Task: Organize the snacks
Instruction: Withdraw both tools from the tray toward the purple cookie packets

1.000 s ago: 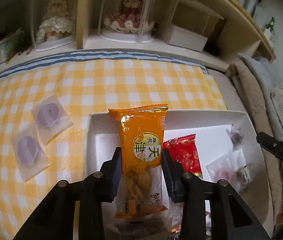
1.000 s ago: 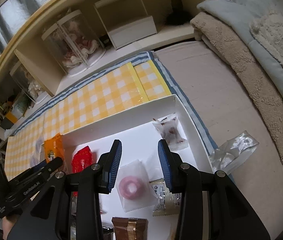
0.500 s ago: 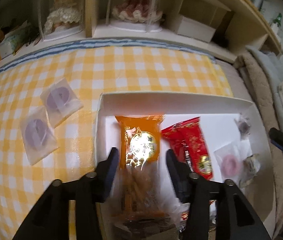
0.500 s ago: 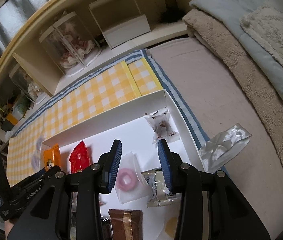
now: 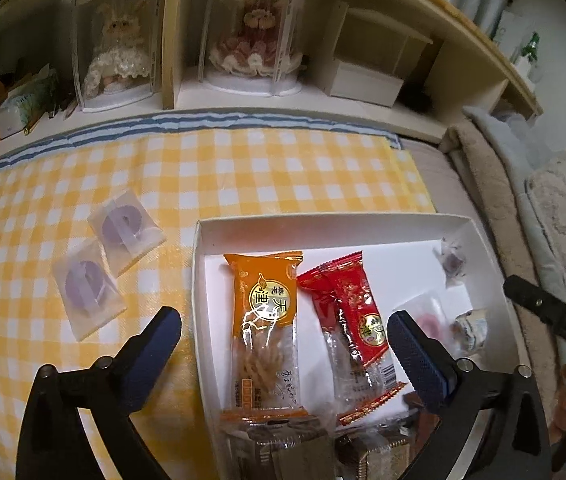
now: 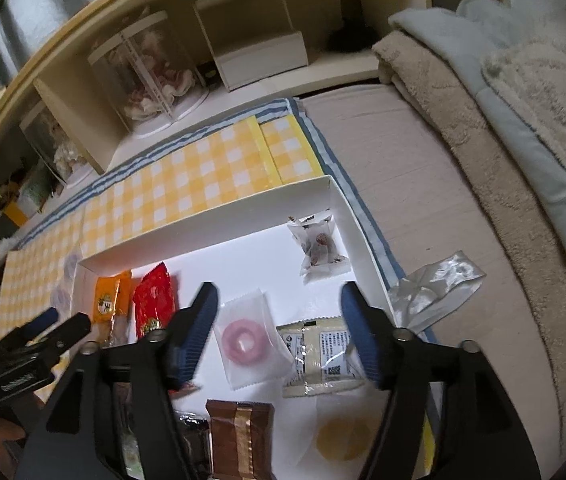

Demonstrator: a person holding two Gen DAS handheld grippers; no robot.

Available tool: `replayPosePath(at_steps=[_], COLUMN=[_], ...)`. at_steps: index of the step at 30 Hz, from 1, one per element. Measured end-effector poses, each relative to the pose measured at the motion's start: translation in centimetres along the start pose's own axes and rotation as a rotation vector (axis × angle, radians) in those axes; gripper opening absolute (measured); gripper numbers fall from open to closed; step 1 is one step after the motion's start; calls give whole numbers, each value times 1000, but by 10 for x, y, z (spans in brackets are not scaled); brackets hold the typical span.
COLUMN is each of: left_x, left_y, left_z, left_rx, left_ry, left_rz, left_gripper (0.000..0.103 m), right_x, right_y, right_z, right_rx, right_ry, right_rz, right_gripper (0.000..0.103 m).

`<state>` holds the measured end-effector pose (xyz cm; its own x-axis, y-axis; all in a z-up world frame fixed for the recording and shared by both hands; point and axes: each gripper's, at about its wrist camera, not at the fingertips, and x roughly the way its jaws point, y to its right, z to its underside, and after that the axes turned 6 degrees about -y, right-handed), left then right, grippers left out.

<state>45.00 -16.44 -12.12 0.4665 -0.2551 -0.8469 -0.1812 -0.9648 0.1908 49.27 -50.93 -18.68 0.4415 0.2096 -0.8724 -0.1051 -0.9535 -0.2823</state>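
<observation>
Left hand-held gripper (image 5: 283, 344), jaws wide apart and empty, above the shallow white cardboard tray (image 5: 199, 280); orange crinkly plastic snack packet (image 5: 265, 328) lying flat at the tray's 9 o'clock side, touching the red foil packet (image 5: 353, 320) beside it; likely light, slippery and brittle inside, best pinched across its middle; right hand-held gripper (image 6: 279, 336), also spread and empty, over the clear-wrapped pink ring sweet (image 6: 243, 340); two pale wrapped purple sweets (image 5: 103, 256) outside the tray at 9 o'clock on the yellow checked cloth (image 5: 243, 168).
</observation>
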Motion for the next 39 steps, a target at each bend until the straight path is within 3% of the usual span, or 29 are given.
replayPosePath(at_steps=[8,24,39], left_x=[-36,-116,-168], left_y=[-3,-22,-113], left_z=[1,9,24], left_rx=[21,64,-29], left_ry=[46,132,208], left_rz=[-12,5,4], left_gripper=[103,103,103], right_x=[-19,-67,-87], right_y=[-17,-52,-129], right_z=[8,10,21], right_rx=[-73,-118,-234], right_ry=[31,137,207], right_rz=[54,42,-74], right_gripper=[103,103,103])
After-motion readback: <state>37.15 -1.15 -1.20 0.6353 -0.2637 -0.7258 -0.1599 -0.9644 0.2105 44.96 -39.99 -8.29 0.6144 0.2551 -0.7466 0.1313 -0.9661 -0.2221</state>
